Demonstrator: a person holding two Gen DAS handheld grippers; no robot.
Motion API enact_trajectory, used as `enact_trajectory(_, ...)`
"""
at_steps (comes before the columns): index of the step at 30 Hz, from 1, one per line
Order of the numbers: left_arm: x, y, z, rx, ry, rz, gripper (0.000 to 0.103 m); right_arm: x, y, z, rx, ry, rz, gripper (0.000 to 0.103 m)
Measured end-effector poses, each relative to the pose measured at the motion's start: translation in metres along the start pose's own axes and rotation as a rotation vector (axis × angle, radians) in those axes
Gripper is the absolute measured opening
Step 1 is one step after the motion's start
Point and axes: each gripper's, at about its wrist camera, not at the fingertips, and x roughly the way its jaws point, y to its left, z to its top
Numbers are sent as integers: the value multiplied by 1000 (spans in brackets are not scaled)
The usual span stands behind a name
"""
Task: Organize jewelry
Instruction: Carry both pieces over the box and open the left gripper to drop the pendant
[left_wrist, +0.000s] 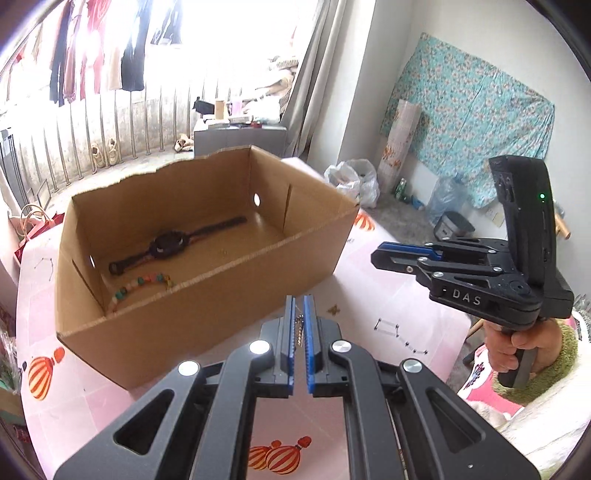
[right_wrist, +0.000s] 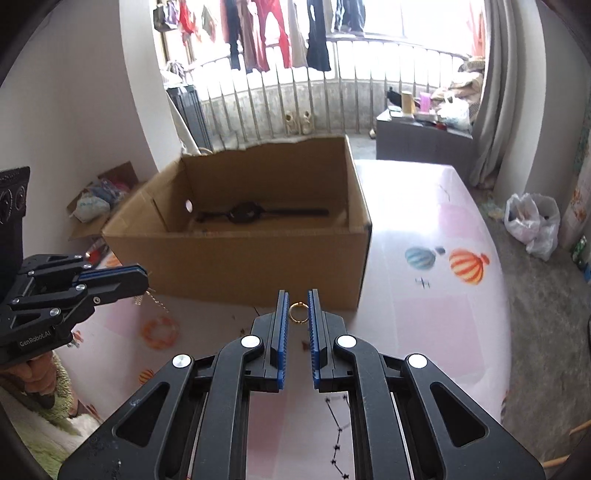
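An open cardboard box (left_wrist: 207, 302) stands on the pink table; it also shows in the right wrist view (right_wrist: 236, 258). Inside lie a black watch (left_wrist: 168, 243) and a coloured bead bracelet (left_wrist: 140, 286). My left gripper (left_wrist: 299, 314) is shut on a thin gold chain (left_wrist: 300, 330), held above the table just in front of the box; the chain dangles from it in the right wrist view (right_wrist: 155, 301). My right gripper (right_wrist: 298, 308) is partly open, with a gold ring (right_wrist: 297, 313) between its fingers; whether it touches them is unclear.
The table (right_wrist: 424, 332) has a pink cloth with balloon prints. A small gold piece (left_wrist: 335, 309) lies on it near the box. Beyond are a grey cabinet (right_wrist: 421, 147), plastic bags (right_wrist: 532, 221) on the floor and a balcony railing.
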Motion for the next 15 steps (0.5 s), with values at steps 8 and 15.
enact_trajectory(8, 4, 39, 68, -80, -19, -56, 4, 42, -4, 94, -48, 50, 254, 9)
enact_trajectory(15, 100, 118, 95, -304, 307, -83, 4, 141, 10, 125, -95, 386, 310, 9)
